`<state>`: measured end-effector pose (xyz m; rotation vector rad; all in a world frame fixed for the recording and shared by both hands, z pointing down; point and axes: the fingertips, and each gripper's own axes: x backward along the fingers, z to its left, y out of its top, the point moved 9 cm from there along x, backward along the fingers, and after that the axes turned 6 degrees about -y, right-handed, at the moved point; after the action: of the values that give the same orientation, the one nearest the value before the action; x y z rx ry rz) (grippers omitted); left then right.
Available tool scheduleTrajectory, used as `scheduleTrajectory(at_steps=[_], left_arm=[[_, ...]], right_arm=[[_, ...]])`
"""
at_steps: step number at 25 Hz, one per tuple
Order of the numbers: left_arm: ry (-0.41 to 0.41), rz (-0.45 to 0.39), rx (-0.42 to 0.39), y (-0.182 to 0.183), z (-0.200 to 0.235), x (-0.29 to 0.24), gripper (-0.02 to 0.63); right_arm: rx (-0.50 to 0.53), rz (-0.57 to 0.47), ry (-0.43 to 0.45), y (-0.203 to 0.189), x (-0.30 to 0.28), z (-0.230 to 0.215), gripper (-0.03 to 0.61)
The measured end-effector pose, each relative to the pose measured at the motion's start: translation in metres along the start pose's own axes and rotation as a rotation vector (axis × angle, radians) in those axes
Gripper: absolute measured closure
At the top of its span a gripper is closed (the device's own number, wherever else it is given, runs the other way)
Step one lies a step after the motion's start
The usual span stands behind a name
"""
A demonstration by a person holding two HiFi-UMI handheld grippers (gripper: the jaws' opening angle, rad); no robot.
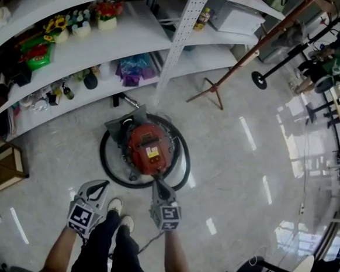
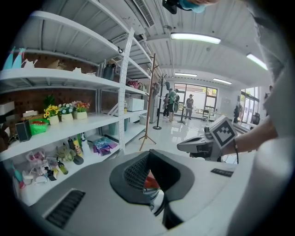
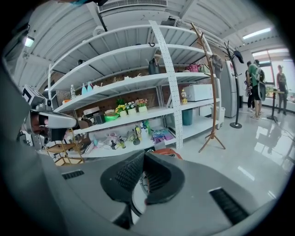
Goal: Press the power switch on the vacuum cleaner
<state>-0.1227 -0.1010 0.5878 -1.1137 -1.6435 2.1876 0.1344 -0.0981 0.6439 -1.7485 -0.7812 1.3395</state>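
Red vacuum cleaner (image 1: 150,150), one; left hand-held gripper (image 1: 100,185) and right hand-held gripper (image 1: 158,186) both clenched.

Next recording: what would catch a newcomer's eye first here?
A red vacuum cleaner sits on the pale floor, ringed by its black hose, in front of the white shelves. The right gripper, jaws together, points at its near edge. The left gripper hangs alongside.

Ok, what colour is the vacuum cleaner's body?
The vacuum cleaner is red, with a yellow label on top; clearest in the head view.
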Motion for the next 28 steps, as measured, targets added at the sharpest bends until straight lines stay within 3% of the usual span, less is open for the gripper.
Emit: scheduleTrajectory(at_steps=[12, 17, 28], left_arm=[[-0.032, -0.021, -0.005, 0.046, -0.029, 0.032, 0.606], [-0.025, -0.049, 0.037, 0.058, -0.038, 0.041, 0.606], [-0.061, -0.041, -0.012, 0.084, -0.053, 0.05, 0.606]], right_arm=[[0.001, -0.051, 0.032, 0.047, 0.056, 0.028, 0.568], [-0.011, -0.066, 0.026, 0.065, 0.076, 0.038, 0.568], [-0.046, -0.066, 0.002, 0.081, 0.112, 0.039, 0.568]])
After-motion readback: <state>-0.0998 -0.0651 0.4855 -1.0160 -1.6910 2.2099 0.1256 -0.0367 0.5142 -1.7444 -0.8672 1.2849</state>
